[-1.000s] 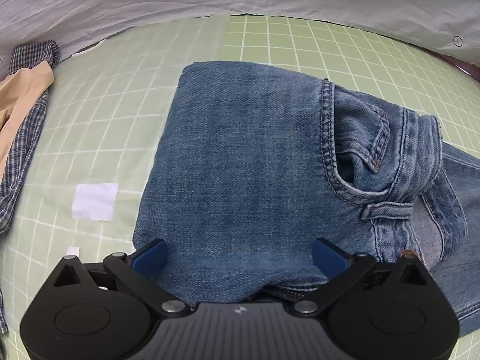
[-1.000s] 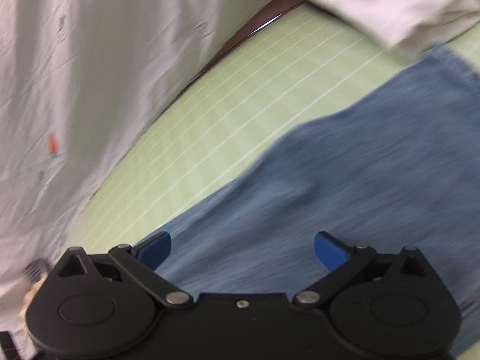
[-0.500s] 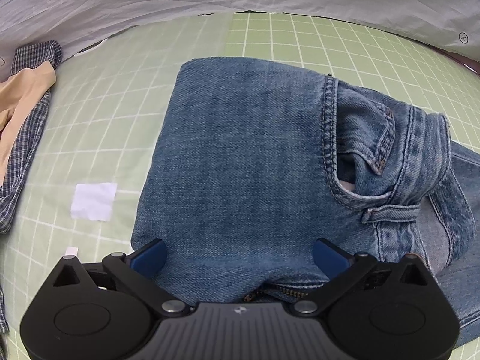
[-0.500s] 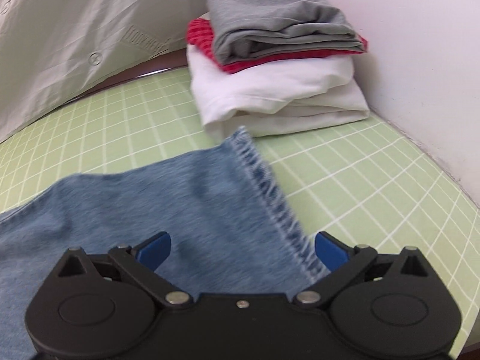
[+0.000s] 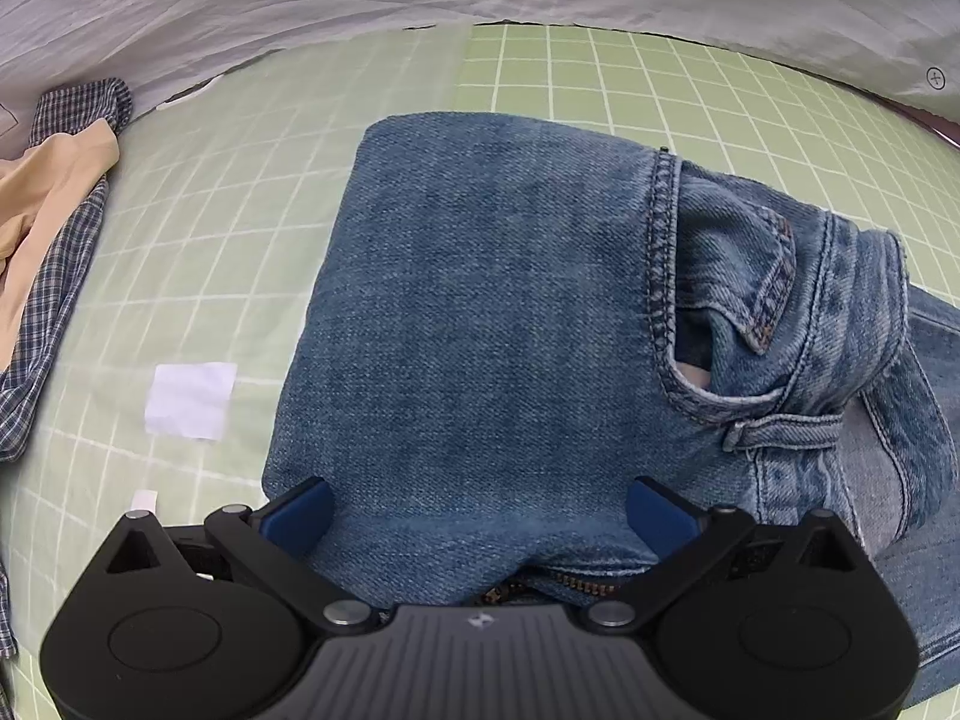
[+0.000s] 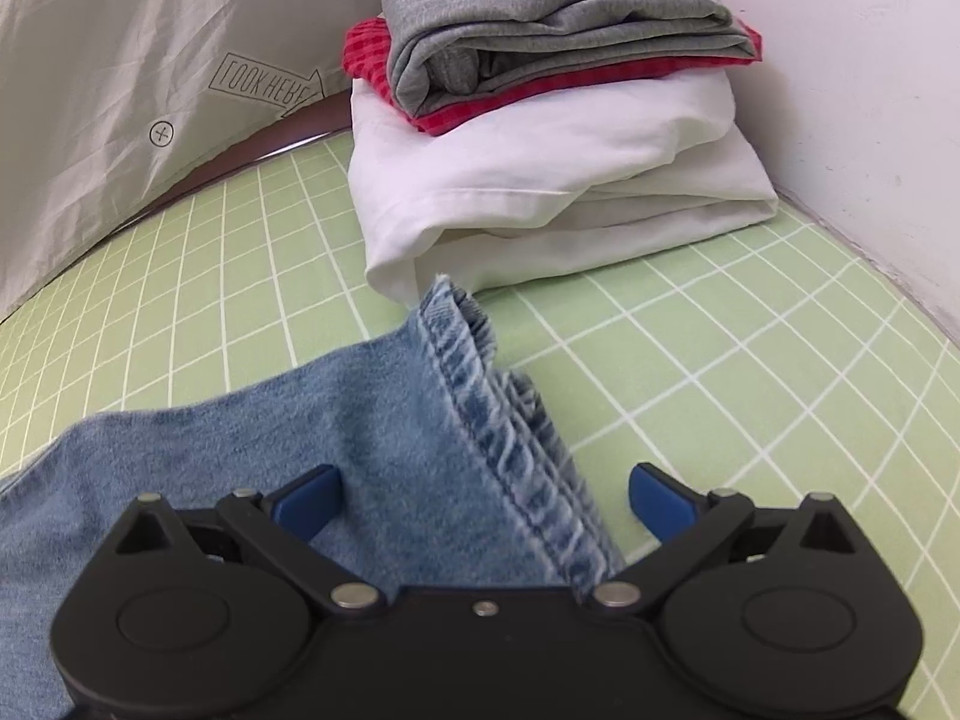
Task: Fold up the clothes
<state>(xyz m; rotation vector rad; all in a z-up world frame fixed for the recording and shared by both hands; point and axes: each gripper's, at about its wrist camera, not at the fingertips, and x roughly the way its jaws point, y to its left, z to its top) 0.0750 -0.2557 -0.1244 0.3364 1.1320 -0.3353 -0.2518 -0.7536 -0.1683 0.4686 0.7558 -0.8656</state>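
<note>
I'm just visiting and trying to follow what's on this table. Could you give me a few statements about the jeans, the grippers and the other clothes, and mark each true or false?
1. The left gripper is open over the waist end of the jeans. True.
2. The right gripper is shut tight on a white shirt. False: it is open, over the hem of the jeans' leg.
3. In the folded pile, a grey garment lies on top, a red one under it and a white one at the bottom. True.
4. The checked shirt lies neatly folded on that pile. False: it lies loose at the mat's far left edge, with a tan garment.
5. The mat is plain blue. False: it is green with a white grid.
</note>
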